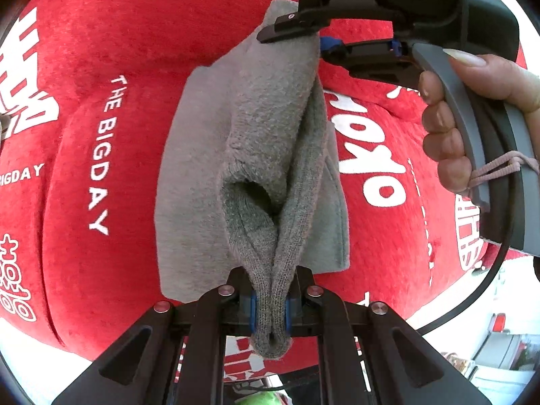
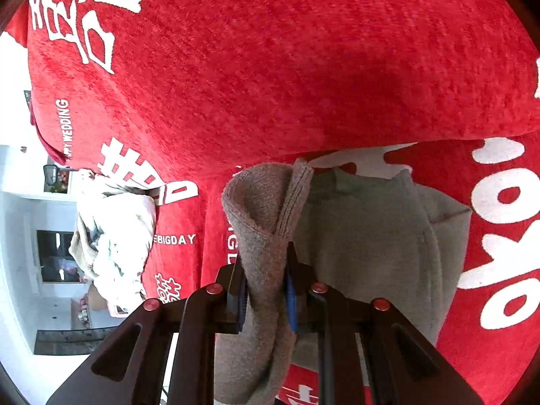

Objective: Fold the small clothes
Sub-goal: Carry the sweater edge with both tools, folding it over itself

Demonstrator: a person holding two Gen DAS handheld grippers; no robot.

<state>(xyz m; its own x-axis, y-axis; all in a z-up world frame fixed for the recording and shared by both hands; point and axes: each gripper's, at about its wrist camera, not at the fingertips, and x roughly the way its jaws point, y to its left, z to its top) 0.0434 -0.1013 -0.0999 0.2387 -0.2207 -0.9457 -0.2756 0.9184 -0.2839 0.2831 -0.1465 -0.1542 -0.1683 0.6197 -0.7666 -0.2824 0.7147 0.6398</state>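
Presently: small grey knitted garment (image 1: 256, 141), mid-fold, edge pinched in both left tool (image 1: 271, 310) and right tool (image 2: 266, 290) above red printed plush cover (image 1: 118, 50); next, lay the carried edge flat.

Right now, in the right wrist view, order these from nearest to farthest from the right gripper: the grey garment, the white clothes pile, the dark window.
1. Grey garment: clamped in the right gripper.
2. White clothes pile: left, on the red blanket.
3. Dark window: far left, beyond the pile.

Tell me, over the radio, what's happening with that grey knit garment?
Left tongs shut on grey knit garment. Right tongs shut on its other end. Garment lifted over red plush cover. Nothing in the way.
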